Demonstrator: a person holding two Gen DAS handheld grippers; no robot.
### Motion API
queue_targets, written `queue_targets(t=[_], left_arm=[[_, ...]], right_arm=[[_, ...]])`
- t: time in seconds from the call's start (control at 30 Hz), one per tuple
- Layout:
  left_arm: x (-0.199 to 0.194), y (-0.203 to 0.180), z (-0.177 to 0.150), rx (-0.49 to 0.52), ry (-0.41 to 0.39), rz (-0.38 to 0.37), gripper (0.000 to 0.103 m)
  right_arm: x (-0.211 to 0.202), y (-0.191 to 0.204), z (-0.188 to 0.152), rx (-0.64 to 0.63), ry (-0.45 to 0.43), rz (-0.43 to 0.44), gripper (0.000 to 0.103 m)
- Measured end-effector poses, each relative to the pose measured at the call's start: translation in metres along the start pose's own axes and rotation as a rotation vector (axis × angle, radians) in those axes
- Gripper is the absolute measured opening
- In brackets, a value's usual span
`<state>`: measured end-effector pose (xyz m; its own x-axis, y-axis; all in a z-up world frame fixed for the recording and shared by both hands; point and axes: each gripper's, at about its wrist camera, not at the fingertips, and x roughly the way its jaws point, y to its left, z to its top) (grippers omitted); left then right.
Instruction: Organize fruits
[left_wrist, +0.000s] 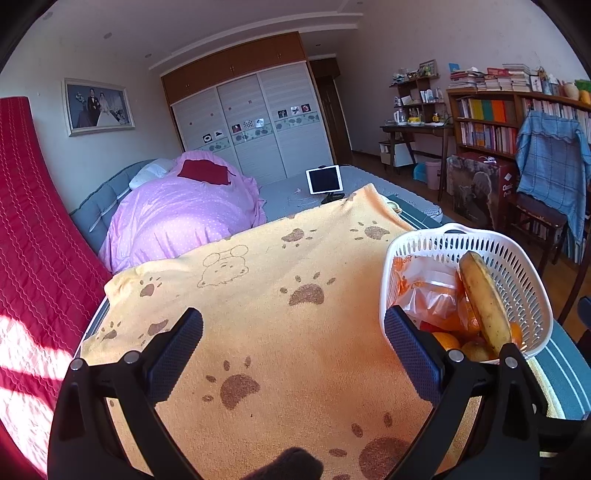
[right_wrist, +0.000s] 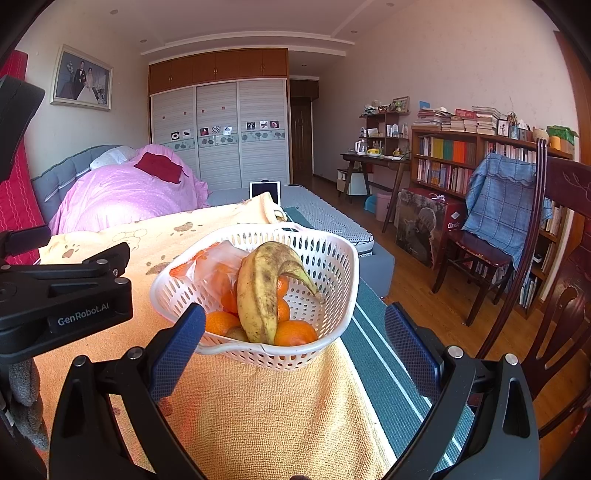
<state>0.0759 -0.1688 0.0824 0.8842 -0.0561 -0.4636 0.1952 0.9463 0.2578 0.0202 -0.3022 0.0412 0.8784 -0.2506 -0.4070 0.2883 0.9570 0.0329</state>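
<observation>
Right wrist view: both jaws released, basket (right_wrist: 332, 258) near towel (right_wrist: 258, 406) edge, bare towel leftward.

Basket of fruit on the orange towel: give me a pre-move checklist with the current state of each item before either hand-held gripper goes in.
1. Left hand-held gripper open and empty: ok.
2. Right hand-held gripper open and empty: ok.
3. White basket upright on the orange towel: ok, though it sits near the towel's right edge.
4. Banana reachable on top of the oranges: ok, nothing lies over it.
5. Plastic bag clear of the fruit: not ok, it lies in the basket against the oranges.
6. Free towel space to lay fruit out: ok, open area left of the basket.
</observation>
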Motion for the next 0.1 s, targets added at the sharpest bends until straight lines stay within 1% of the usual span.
queue_targets(t=[0.1], left_arm=[[-0.0043, 0.0043, 0.0, -0.002, 0.012, 0.008, 0.098]], right_arm=[[-0.0005, -0.0003, 0.0, -0.004, -0.003, 0.0, 0.099]])
